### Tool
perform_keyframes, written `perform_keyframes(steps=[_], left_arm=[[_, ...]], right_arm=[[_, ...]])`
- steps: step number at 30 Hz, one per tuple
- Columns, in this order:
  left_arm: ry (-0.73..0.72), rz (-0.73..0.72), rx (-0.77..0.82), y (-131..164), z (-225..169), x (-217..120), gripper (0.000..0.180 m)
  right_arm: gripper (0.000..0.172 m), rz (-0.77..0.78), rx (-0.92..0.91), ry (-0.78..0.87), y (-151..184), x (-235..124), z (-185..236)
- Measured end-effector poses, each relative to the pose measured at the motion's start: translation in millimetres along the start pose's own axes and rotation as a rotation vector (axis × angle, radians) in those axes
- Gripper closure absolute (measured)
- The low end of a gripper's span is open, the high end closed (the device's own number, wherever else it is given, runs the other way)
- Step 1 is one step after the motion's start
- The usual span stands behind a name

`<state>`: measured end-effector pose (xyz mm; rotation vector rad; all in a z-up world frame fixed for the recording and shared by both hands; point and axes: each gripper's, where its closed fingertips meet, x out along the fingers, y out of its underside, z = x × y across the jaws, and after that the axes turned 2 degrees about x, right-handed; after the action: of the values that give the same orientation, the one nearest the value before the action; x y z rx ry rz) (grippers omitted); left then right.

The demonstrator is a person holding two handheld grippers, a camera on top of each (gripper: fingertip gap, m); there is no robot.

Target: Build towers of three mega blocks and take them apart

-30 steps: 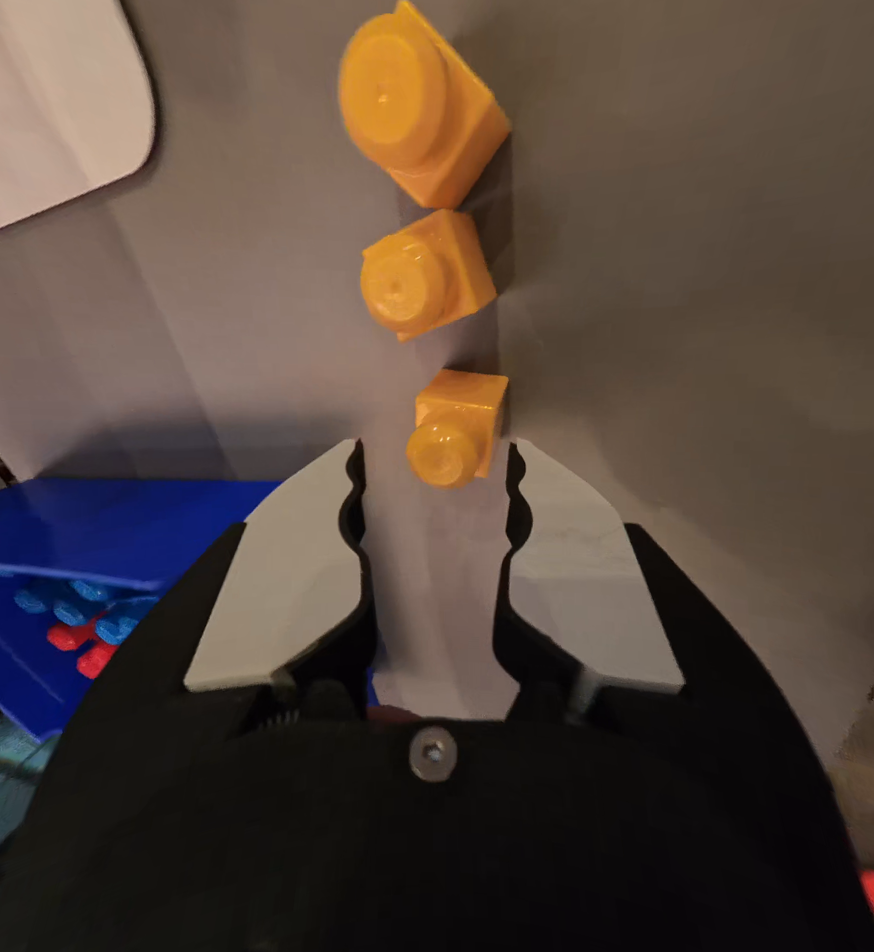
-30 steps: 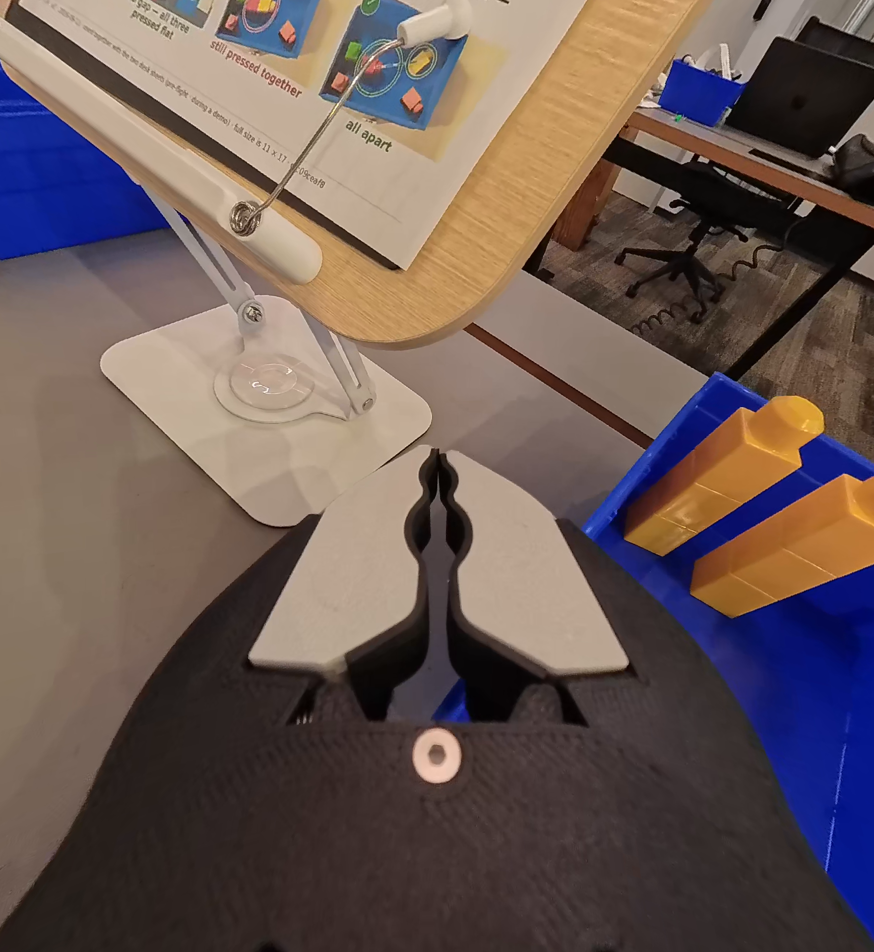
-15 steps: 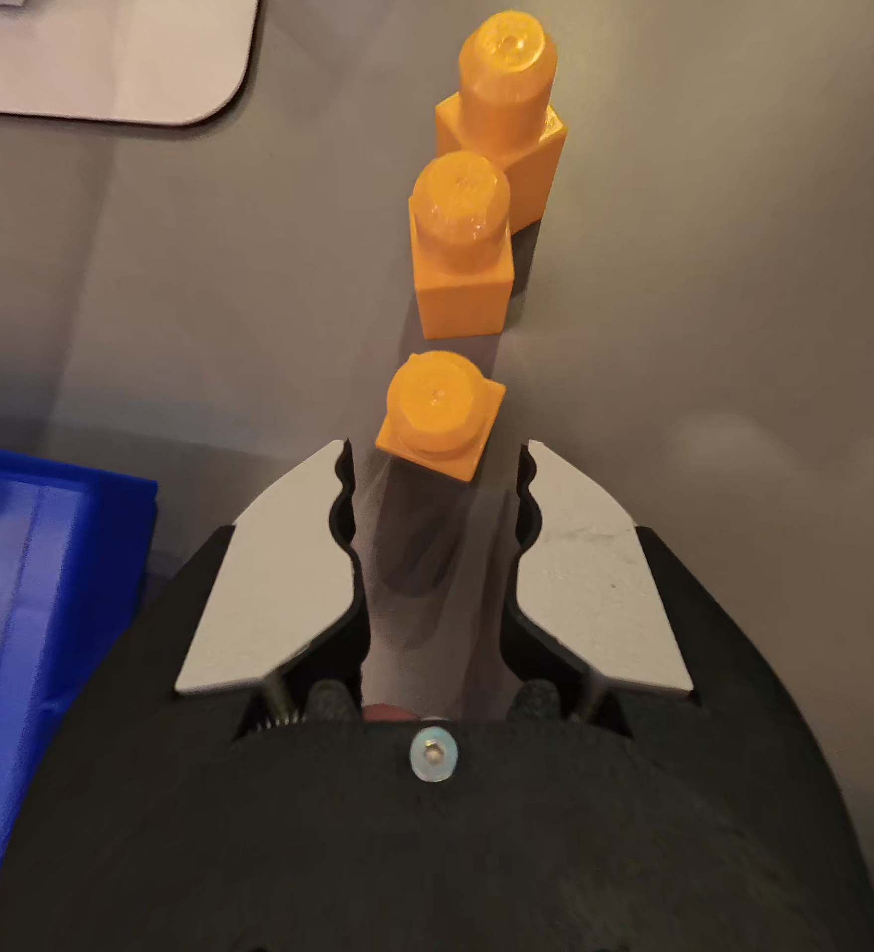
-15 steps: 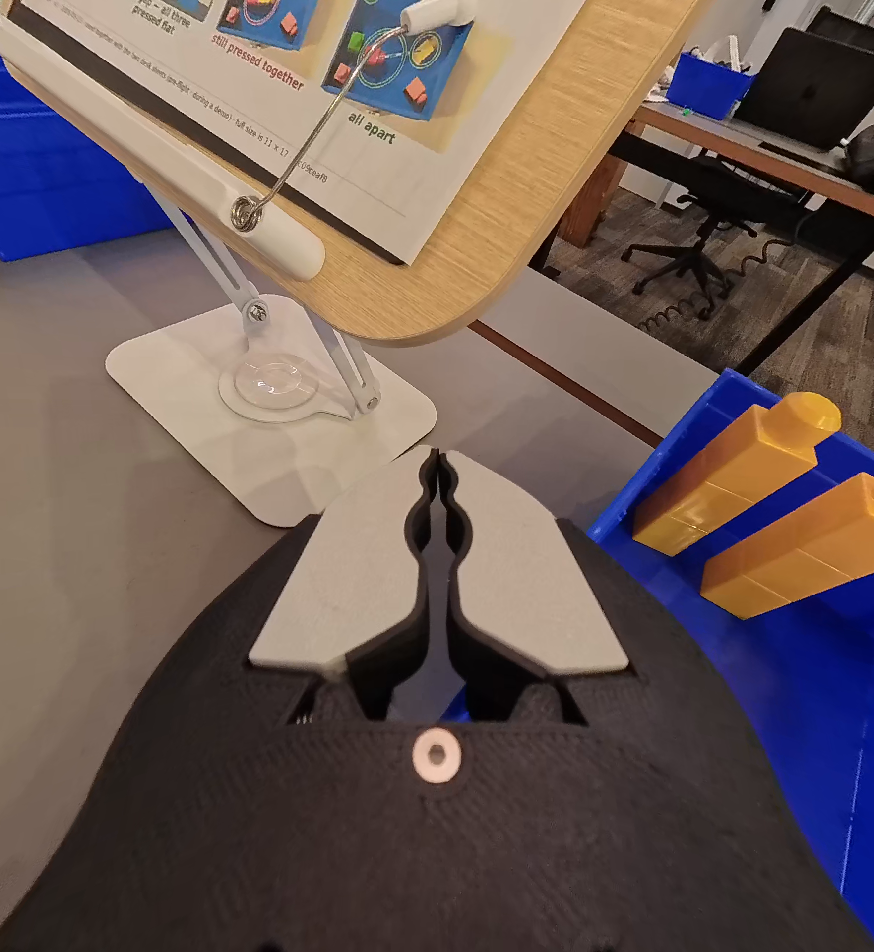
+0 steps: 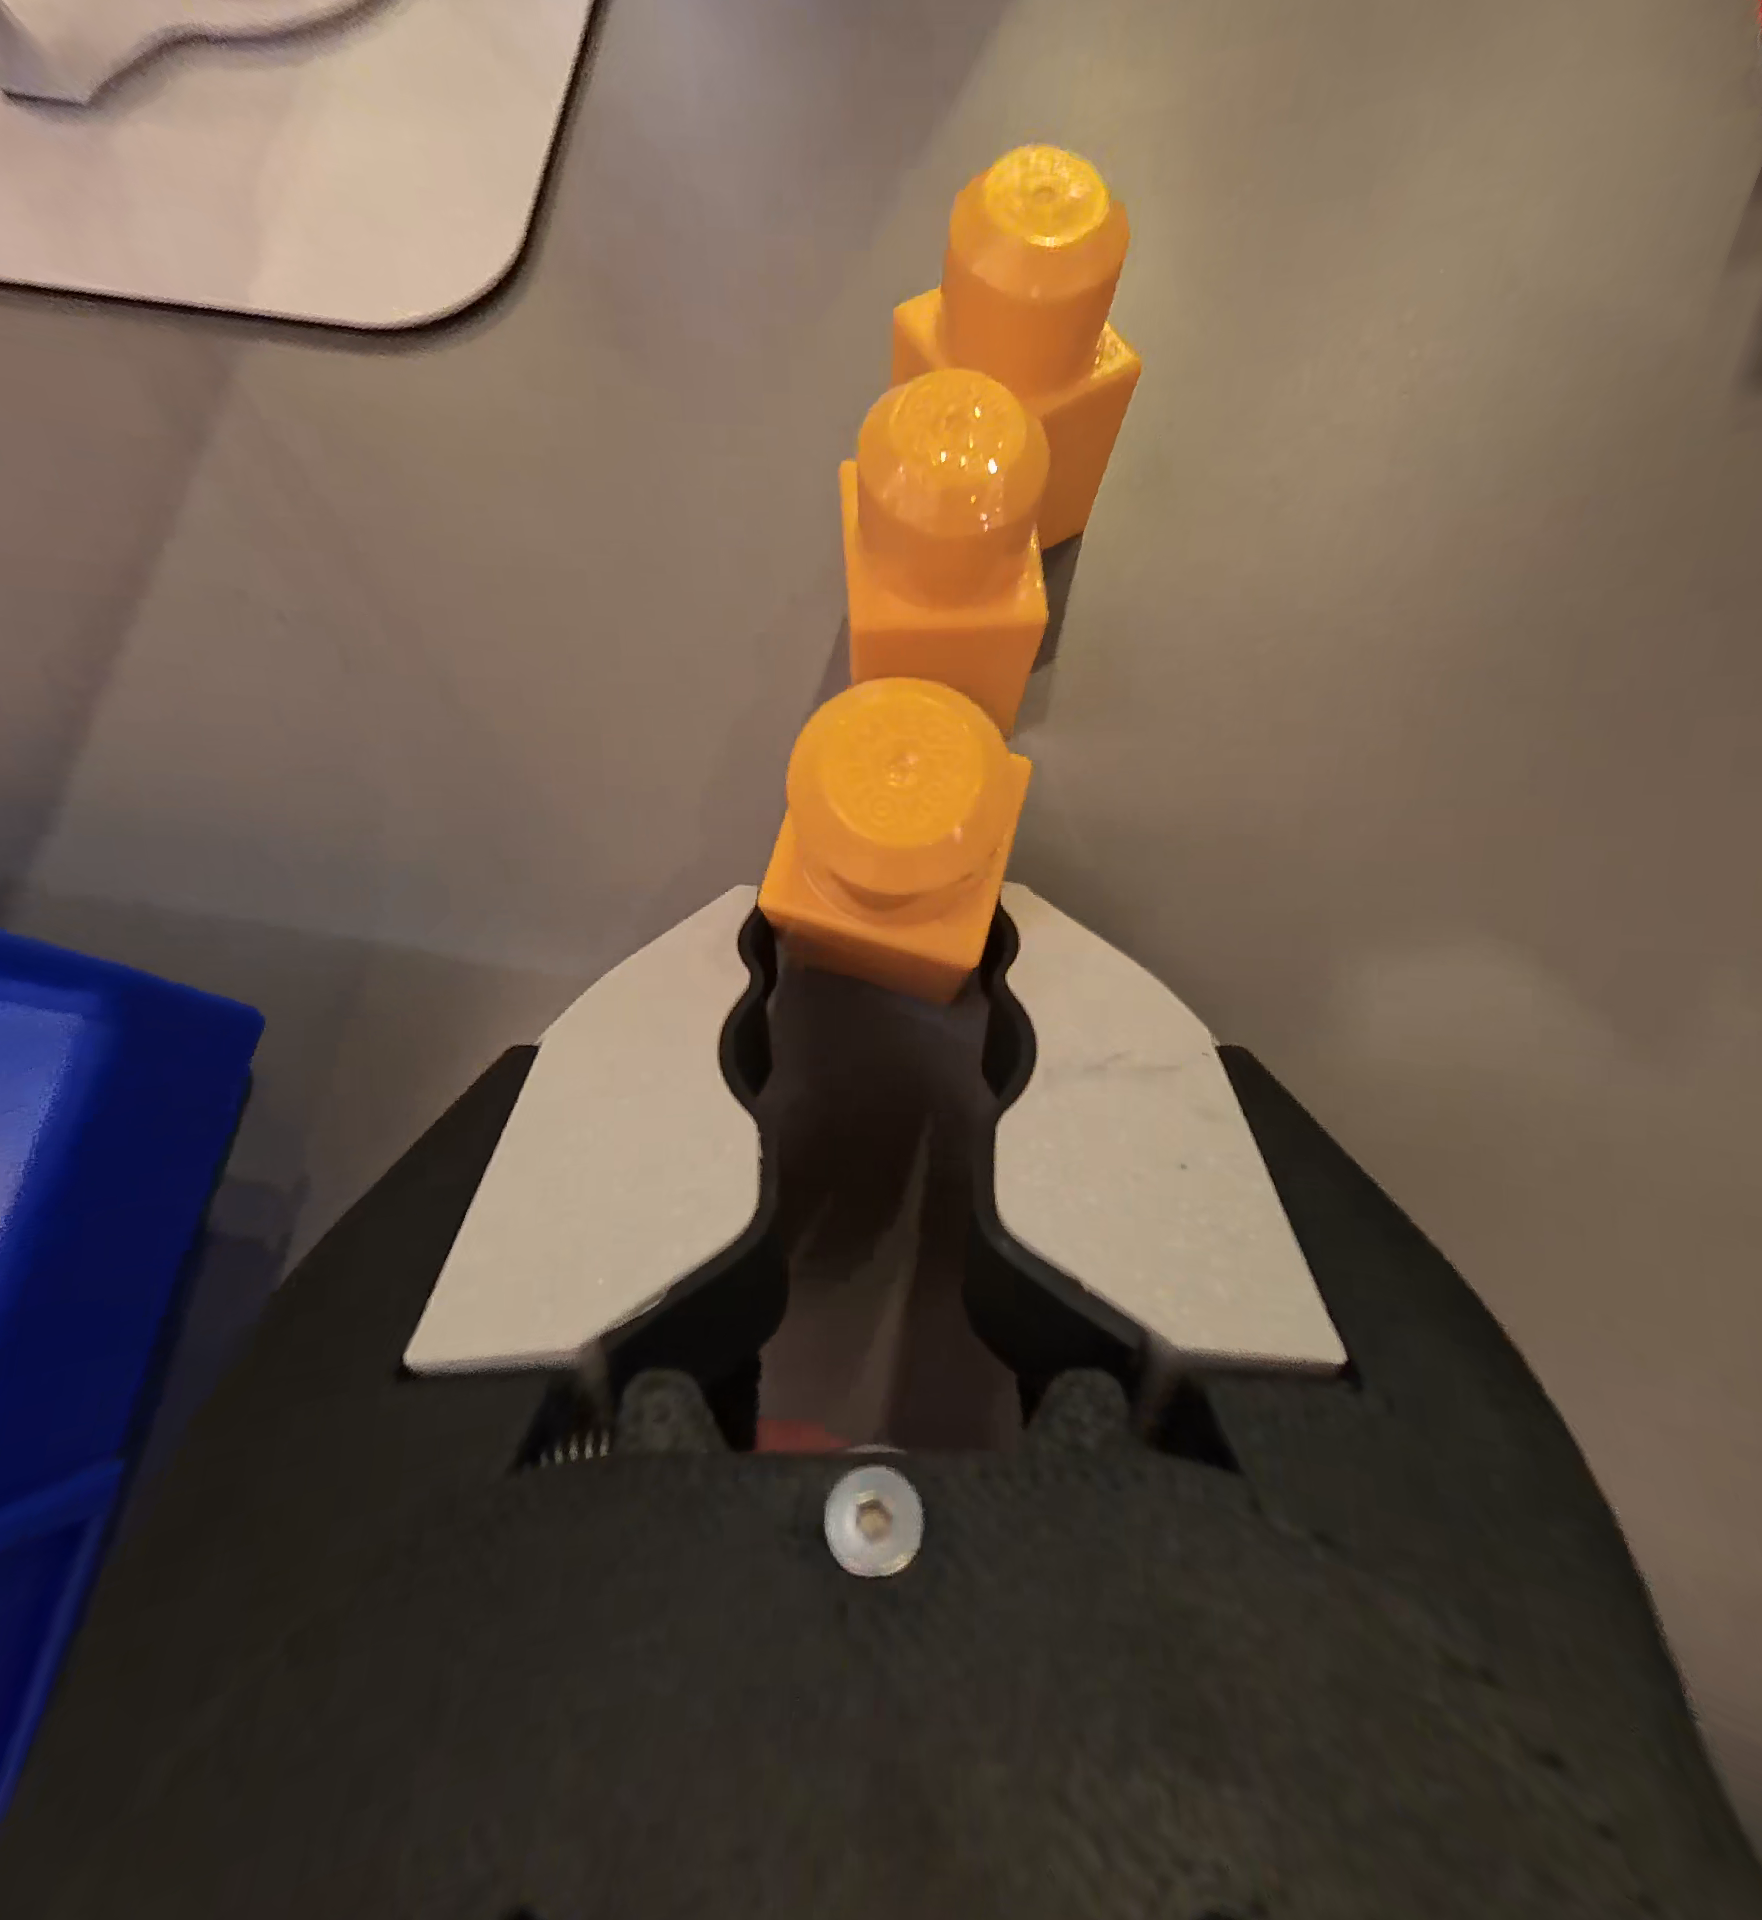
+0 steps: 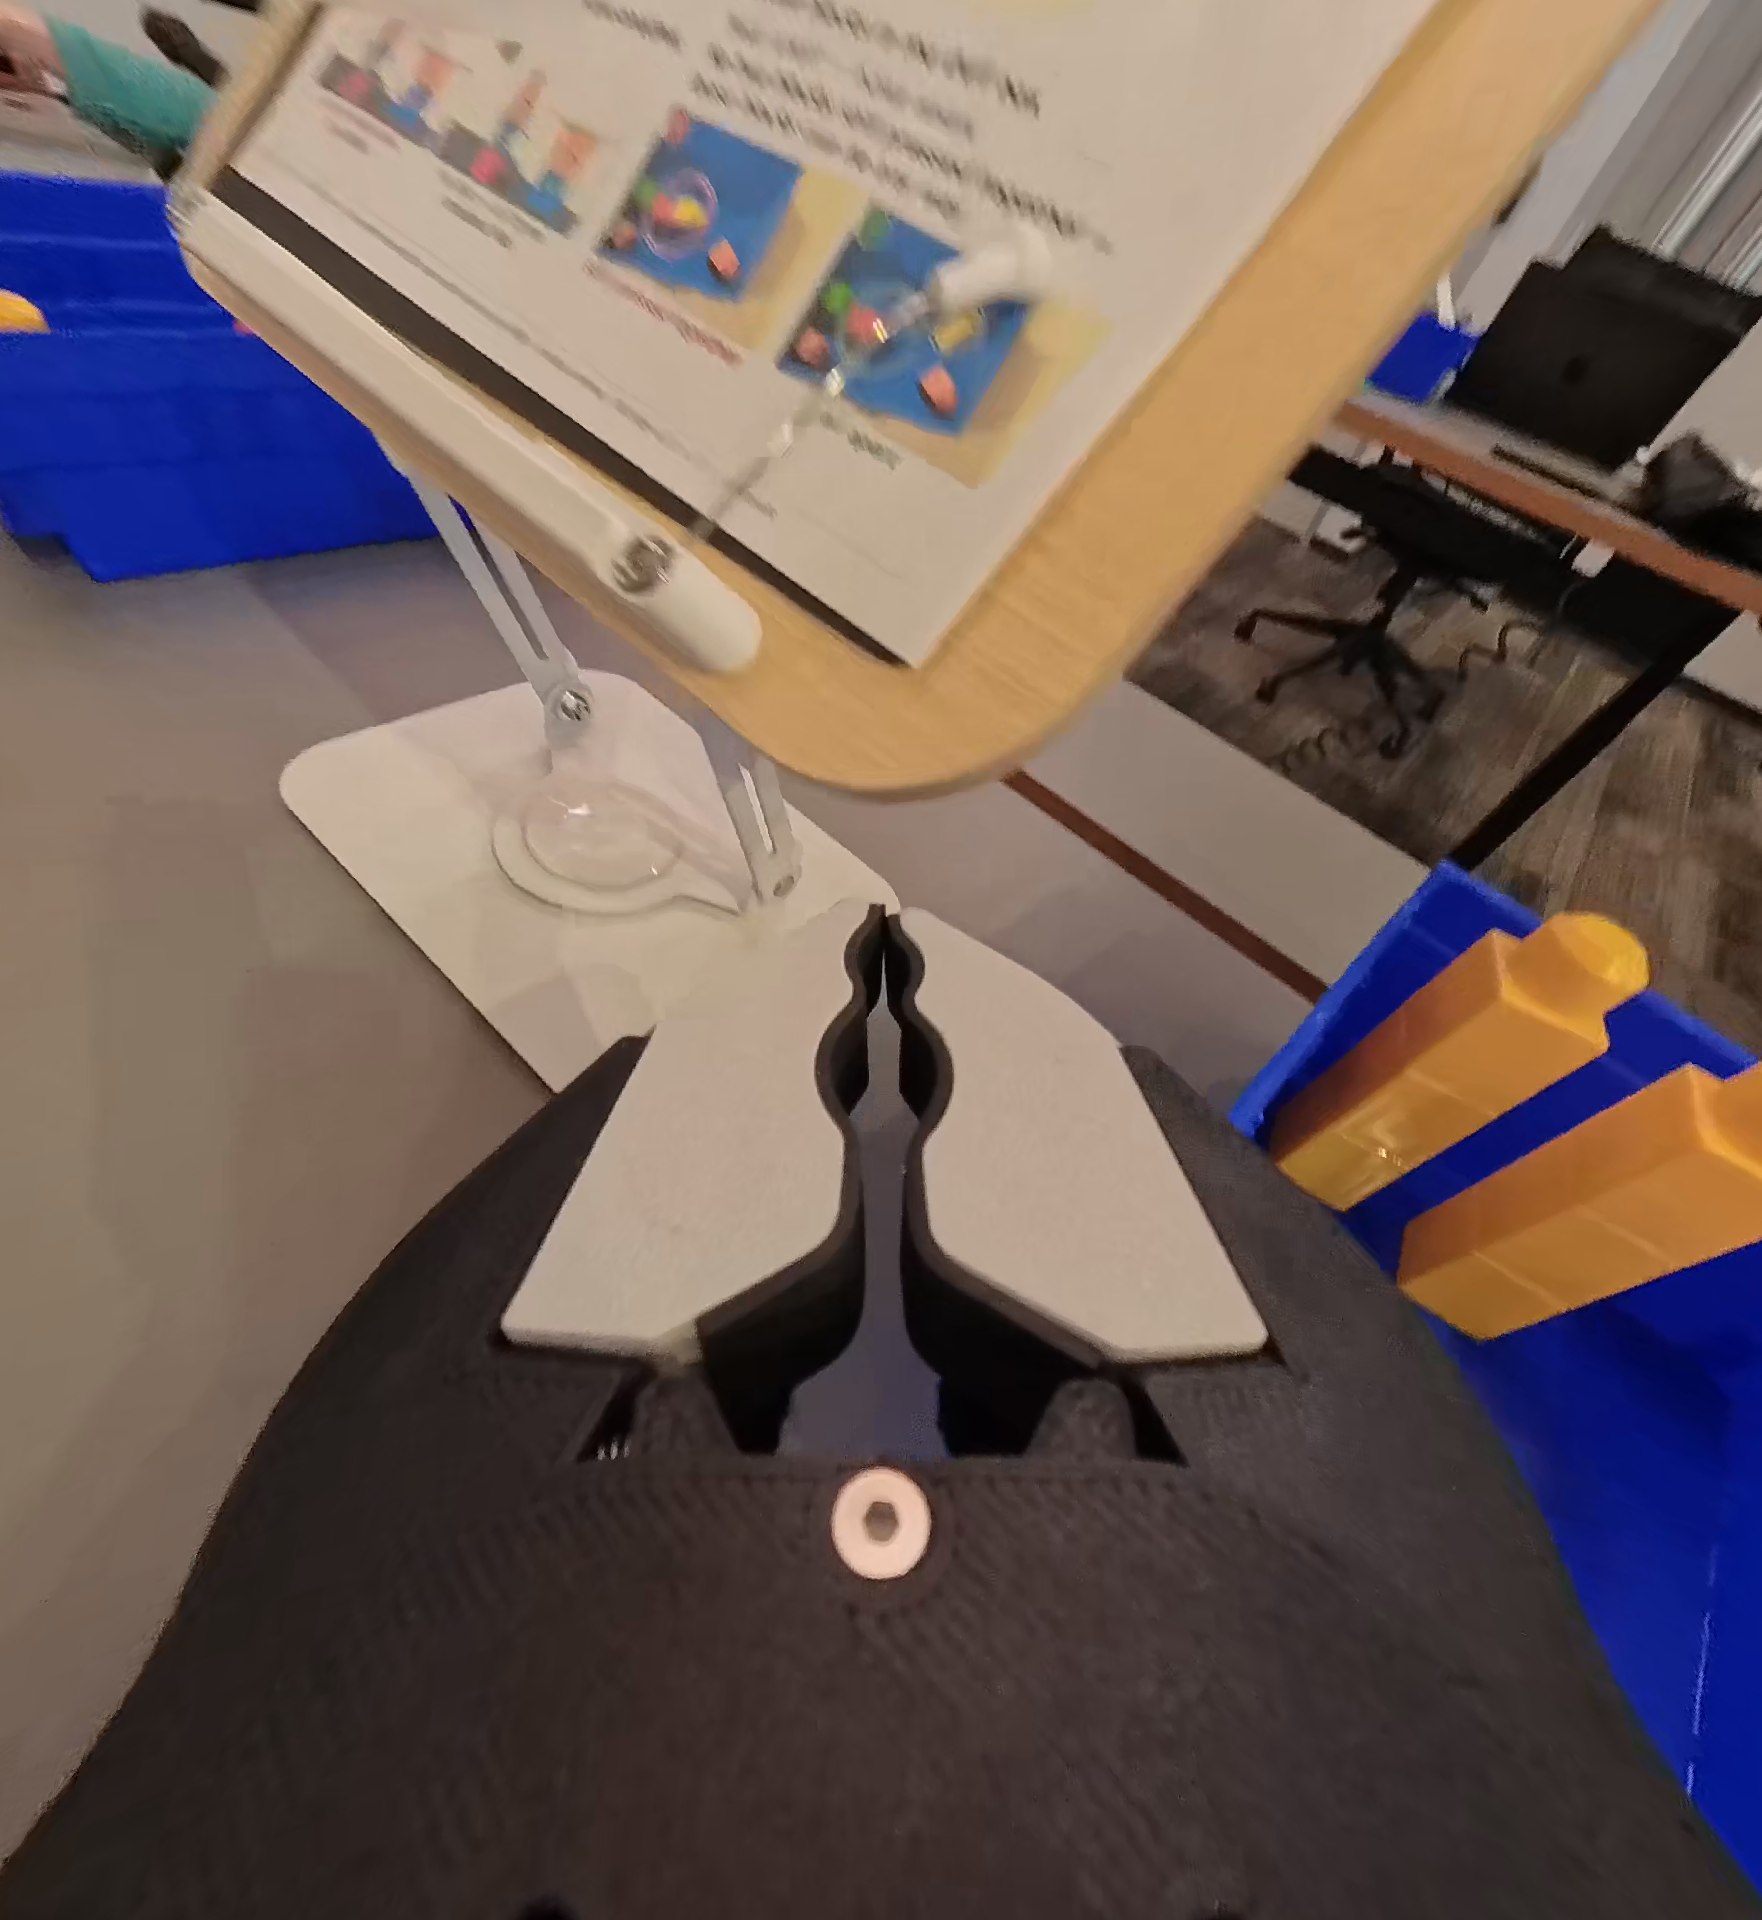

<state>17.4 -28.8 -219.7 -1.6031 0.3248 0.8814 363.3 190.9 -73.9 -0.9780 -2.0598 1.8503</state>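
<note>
Orange block [image 5: 882, 894], square, round-studded | left hand-held gripper [image 5: 877, 940] clamped on it | right hand-held gripper [image 6: 885, 935] together

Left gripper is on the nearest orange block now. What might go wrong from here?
The left gripper grips the nearest orange block only at its fingertips and low on the body, so it could pivot or slip when lifted.

The middle block stands close behind; a forward nudge could tip it into the far block.

The right gripper is shut, away beside the blue bin, so nothing steadies the row.
</note>
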Motion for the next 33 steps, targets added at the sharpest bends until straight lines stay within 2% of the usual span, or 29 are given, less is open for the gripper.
perform_keyframes(steps=[3, 6, 10, 13, 16, 24, 28, 30, 33], left_arm=[[-0.071, 0.01, -0.034, -0.7, 8.0, -2.3, 0.143], [-0.137, 0.035, -0.033, -3.1, 12.1, -4.4, 0.143], [-0.112, 0.035, -0.035, -10.4, 5.7, -3.1, 0.144], [-0.114, 0.049, -0.059, -7.5, 7.9, -3.2, 0.144], [-0.124, 0.048, -0.072, -4.0, 8.8, -4.2, 0.143], [-0.145, 0.031, -0.076, -2.1, 11.3, -6.2, 0.143], [-0.142, 0.024, -0.071, -3.3, 10.4, -6.3, 0.143], [-0.135, 0.014, -0.065, -4.9, 9.0, -6.7, 0.143], [-0.13, 0.015, -0.063, -4.9, 8.9, -6.4, 0.143]], right_arm=[[0.172, -0.084, -0.042, -0.065, -25.2, -3.0, 30.4], [0.172, -0.095, -0.029, -0.205, -35.9, 9.6, 83.3], [0.172, -0.041, 0.014, -0.455, -33.3, 39.0, 173.9], [0.172, 0.019, -0.015, -0.585, -23.9, 59.8, 227.4], [0.16, 0.101, -0.009, -0.68, -7.3, 78.4, 265.6], [0.122, 0.282, -0.039, -0.755, 23.4, 105.6, 326.3], [0.121, 0.305, -0.119, -0.812, 30.7, 110.6, 332.2], [0.126, 0.258, -0.141, -0.855, 25.5, 106.4, 327.9], [0.123, 0.212, -0.161, -0.944, 20.2, 103.7, 323.4]])
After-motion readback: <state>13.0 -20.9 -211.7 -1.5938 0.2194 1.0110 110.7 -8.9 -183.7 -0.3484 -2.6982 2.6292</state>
